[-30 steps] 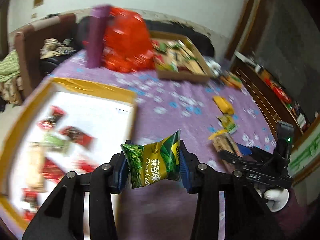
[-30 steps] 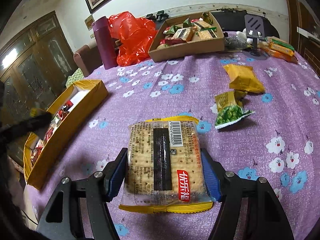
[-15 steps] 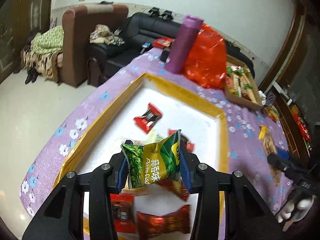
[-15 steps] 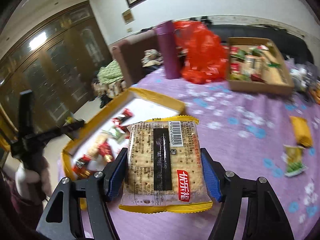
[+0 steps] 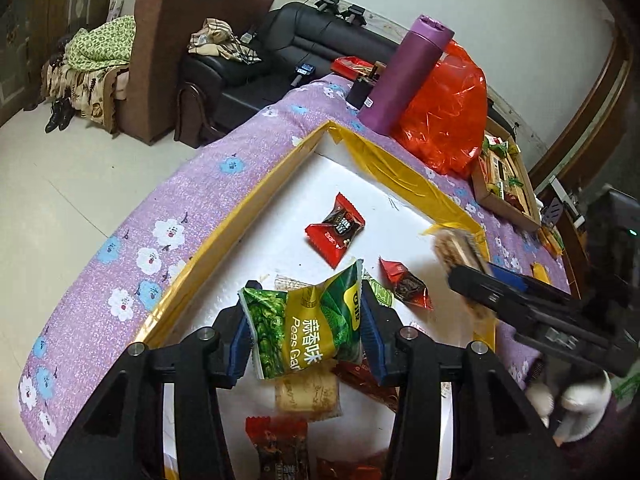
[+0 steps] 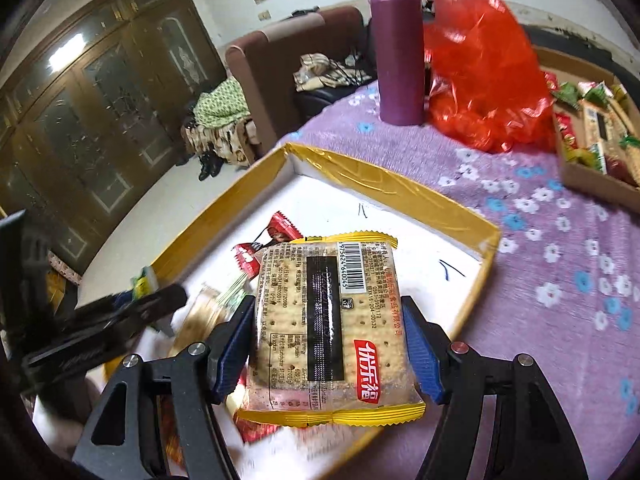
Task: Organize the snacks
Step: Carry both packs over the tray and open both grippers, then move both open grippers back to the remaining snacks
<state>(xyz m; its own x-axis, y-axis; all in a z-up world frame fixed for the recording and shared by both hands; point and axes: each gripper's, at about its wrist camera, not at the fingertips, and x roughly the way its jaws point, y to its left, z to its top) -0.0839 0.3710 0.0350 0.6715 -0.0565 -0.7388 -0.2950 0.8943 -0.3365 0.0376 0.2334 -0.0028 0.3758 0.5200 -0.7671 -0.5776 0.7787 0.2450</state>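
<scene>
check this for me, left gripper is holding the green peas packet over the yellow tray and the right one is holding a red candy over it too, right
Not quite. The right gripper holds a cracker packet with a yellow edge, not a red candy; the right wrist view shows it clamped between the blue pads. The rest stands: the left gripper holds the green peas packet over the yellow tray.

A table draped in a purple floral cloth point(image 6: 568, 280) carried a yellow-rimmed, white-floored tray point(image 5: 256, 204) near its edge, a tall purple flask point(image 6: 398, 48) standing upright beyond the tray's far corner, a crumpled red plastic bag point(image 6: 484, 76) just beside the flask, and a cardboard box point(image 6: 592, 184) of mixed snack packets farther along.
</scene>
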